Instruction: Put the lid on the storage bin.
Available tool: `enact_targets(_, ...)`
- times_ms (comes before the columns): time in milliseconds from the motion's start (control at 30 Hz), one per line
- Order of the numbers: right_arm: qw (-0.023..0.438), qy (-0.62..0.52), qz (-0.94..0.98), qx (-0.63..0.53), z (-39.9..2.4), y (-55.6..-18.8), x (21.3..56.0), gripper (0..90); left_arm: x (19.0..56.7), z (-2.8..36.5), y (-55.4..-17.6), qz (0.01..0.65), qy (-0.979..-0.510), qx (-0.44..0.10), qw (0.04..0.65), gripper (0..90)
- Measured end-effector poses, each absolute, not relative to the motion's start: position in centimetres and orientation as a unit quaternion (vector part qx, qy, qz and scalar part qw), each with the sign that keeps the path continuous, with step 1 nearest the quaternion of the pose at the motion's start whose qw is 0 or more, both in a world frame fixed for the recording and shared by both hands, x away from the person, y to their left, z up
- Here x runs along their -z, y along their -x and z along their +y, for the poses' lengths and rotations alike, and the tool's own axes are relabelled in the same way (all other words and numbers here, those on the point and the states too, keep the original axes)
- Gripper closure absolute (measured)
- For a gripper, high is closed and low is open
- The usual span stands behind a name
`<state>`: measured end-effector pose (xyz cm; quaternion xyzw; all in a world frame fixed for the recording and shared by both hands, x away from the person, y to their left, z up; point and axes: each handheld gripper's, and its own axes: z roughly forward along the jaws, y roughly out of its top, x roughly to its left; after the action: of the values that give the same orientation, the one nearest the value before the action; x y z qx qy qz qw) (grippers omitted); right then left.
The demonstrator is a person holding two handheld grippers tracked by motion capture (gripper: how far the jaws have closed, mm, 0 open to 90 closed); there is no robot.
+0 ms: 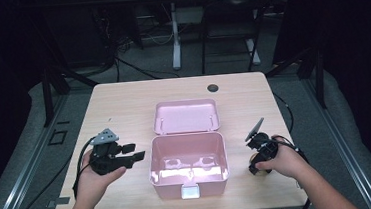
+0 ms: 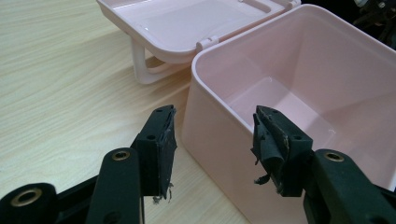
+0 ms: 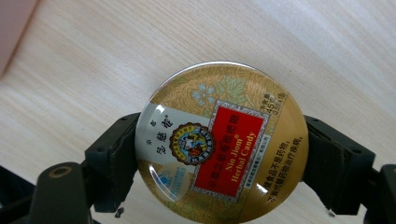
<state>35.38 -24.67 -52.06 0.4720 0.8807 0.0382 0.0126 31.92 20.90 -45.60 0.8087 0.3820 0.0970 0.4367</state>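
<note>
The round tin lies flat, lid up, just over the table right of the box. The right gripper points down, squeezing it. The left gripper lies level, wide open, empty, straddling the box's wall.

Two bare forearms, no sleeves, entered from the table's near edge. Each hand carried a black two-jaw gripper. The left gripper bore a grey three-cornered plate on top and trailed a black cable. Its jaws showed brass-ringed screw holes and frayed black pads. The right gripper had matching black jaws.
</note>
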Motion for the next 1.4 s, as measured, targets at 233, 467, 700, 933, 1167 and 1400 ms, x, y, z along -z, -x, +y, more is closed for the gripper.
enact_targets(233, 0.017, -0.466, 0.884, -0.040, -23.8, -35.2, 50.5, 19.7, 45.5, 21.0, -31.9, 0.381, -0.809, -0.095, 0.437, 48.8)
enact_targets(467, 0.022, -0.451, 0.891, -0.041, -23.3, -35.2, 49.4, 19.7, 45.5, 21.0, -31.9, 0.381, -0.809, -0.095, 0.437, 48.8)
enact_targets(700, 0.024, -0.443, 0.896, -0.039, -22.7, -35.2, 48.4, 19.7, 45.5, 21.0, -31.9, 0.381, -0.809, -0.095, 0.437, 48.8)
enact_targets(933, 0.023, -0.440, 0.897, -0.041, -22.3, -35.3, 47.6, 19.7, 45.6, 20.9, -31.9, 0.380, -0.809, -0.097, 0.437, 48.8)
enact_targets(1167, 0.022, -0.430, 0.902, -0.041, -21.8, -35.3, 46.8, 19.7, 45.5, 21.0, -31.9, 0.382, -0.808, -0.095, 0.437, 48.8)
enact_targets(1400, 0.024, -0.428, 0.902, -0.045, -21.4, -35.4, 45.7, 19.7, 45.6, 20.9, -31.9, 0.381, -0.809, -0.095, 0.437, 48.8)
